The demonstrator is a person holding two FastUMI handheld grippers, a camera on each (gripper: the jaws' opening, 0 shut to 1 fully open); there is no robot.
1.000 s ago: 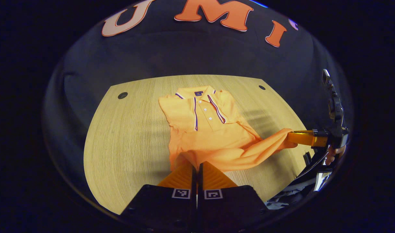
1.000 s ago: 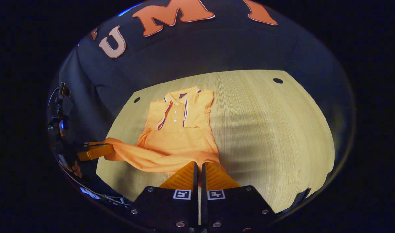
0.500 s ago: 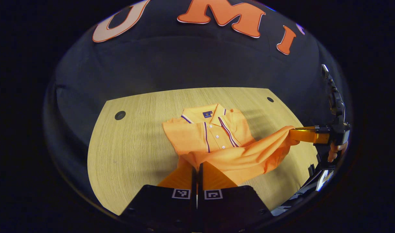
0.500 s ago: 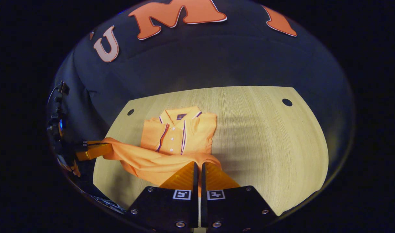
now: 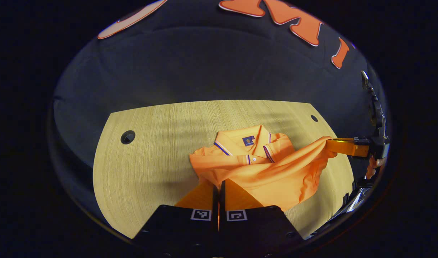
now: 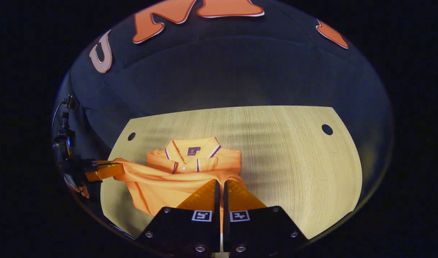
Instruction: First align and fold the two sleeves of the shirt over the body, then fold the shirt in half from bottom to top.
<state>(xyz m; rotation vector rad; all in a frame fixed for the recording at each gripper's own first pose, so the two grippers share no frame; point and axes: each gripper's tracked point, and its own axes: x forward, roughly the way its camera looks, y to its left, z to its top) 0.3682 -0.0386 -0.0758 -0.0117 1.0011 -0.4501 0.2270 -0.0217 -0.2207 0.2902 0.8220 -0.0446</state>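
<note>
- On the wooden table (image 5: 143, 150) the orange polo shirt (image 5: 265, 172) is laid collar-away, near the middle of the top; the collar (image 6: 192, 150) and the top of the placket are left uncovered, while the lower body is raised off the wood and carried toward them.
- At the bottom of the left gripper view the left gripper (image 5: 218, 188) is seen pressed together on one hem corner, with cloth emerging from between the fingers; the same gripper is seen farther off in the right gripper view, at the left edge, where a corner of fabric is drawn out to it.
- By the right gripper (image 6: 219, 188) the other hem corner is pinched in like manner; the fingers are closed with fabric caught between them; in the left gripper view it is seen at the far right, held by a hand (image 5: 372, 167).
- The two corners are held apart and at similar height, judged so that the hem is kept taut and straight across; a slack hem would be expected to land crooked.
- The sleeves are taken to be folded already, since none is seen sticking out; the bottom-to-top fold is judged to be under way, with the hem not yet laid by the collar.
</note>
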